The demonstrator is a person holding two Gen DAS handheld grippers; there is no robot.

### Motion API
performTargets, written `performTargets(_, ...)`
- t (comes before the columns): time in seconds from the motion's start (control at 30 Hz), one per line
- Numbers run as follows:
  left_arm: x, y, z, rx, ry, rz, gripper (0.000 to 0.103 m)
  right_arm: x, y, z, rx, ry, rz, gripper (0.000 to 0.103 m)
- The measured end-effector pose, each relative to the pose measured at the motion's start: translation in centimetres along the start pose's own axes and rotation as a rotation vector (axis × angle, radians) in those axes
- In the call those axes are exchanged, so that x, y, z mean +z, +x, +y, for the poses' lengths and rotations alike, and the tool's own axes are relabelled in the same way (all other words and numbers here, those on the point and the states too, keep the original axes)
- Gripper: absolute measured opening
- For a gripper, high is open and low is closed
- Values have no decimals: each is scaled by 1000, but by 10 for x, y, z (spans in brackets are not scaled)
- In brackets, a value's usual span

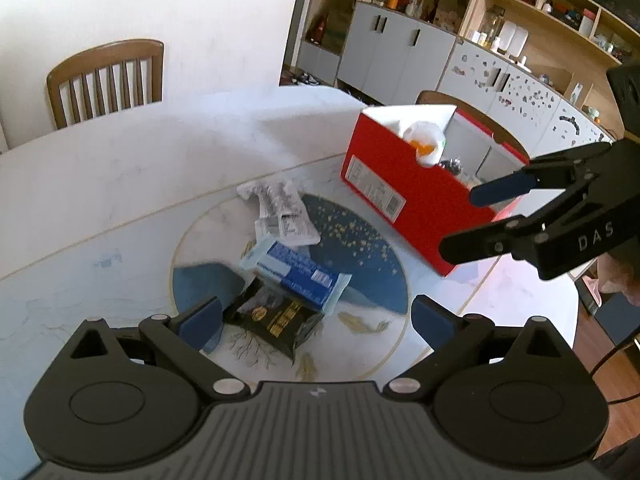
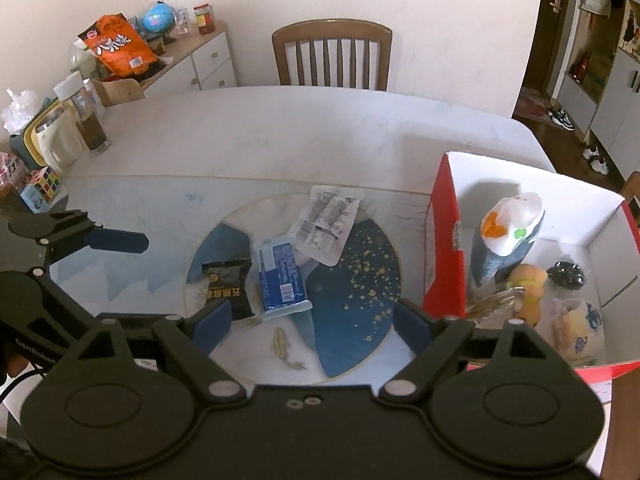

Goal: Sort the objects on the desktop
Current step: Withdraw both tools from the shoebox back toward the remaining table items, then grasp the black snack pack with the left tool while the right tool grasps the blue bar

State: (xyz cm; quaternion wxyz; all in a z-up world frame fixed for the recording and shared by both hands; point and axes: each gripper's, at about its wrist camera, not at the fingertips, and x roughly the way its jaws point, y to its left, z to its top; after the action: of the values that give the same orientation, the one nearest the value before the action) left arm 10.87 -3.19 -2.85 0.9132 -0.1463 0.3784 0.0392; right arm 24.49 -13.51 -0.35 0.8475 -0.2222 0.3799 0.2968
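Note:
Three packets lie on the round blue-and-white inlay of the table: a black snack packet (image 1: 272, 318) (image 2: 229, 285), a blue-and-white packet (image 1: 296, 274) (image 2: 281, 276) and a clear white printed packet (image 1: 280, 212) (image 2: 328, 229). A red box (image 1: 404, 196) (image 2: 442, 240) with white inside holds several items, among them a white pouch with orange print (image 2: 508, 224). My left gripper (image 1: 316, 320) is open and empty, hovering just above the black packet. My right gripper (image 2: 312, 326) is open and empty, above the inlay beside the box; it also shows in the left wrist view (image 1: 466, 220).
The white marble table (image 2: 280, 136) has a wooden chair (image 2: 332, 54) behind it. At its left end stand a tea glass (image 2: 90, 120), a white mug (image 2: 56, 142) and a Rubik's cube (image 2: 42, 184). A sideboard (image 2: 188, 60) carries an orange bag. Shelves and cabinets (image 1: 400, 48) stand beyond.

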Motion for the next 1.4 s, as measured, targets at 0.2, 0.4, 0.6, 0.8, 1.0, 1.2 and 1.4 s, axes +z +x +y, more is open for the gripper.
performTargets(0.2, -9, 19, 11, 0, 42, 29, 101, 5, 25, 5, 0, -6, 33, 88)
performTargets(0.4, -10, 34, 25, -18, 63, 33, 101, 12, 54, 10, -4, -16, 74, 88)
performTargets(0.6, -10, 50, 32, -35, 97, 40, 101, 13, 86, 10, -15, -12, 118, 87)
performTargets(0.8, -12, 65, 38, -42, 118, 47, 101, 16, 112, 12, -17, -18, 148, 86)
performTargets(1.0, -14, 76, 42, -32, 134, 31, 101, 17, 132, 15, -19, -24, 177, 85)
performTargets(1.2, -15, 81, 47, -44, 143, 15, 99, 18, 143, 19, -12, -29, 199, 83)
performTargets(1.4, -18, 83, 44, -56, 186, 6, 89, 19, 150, 23, -14, -39, 217, 77)
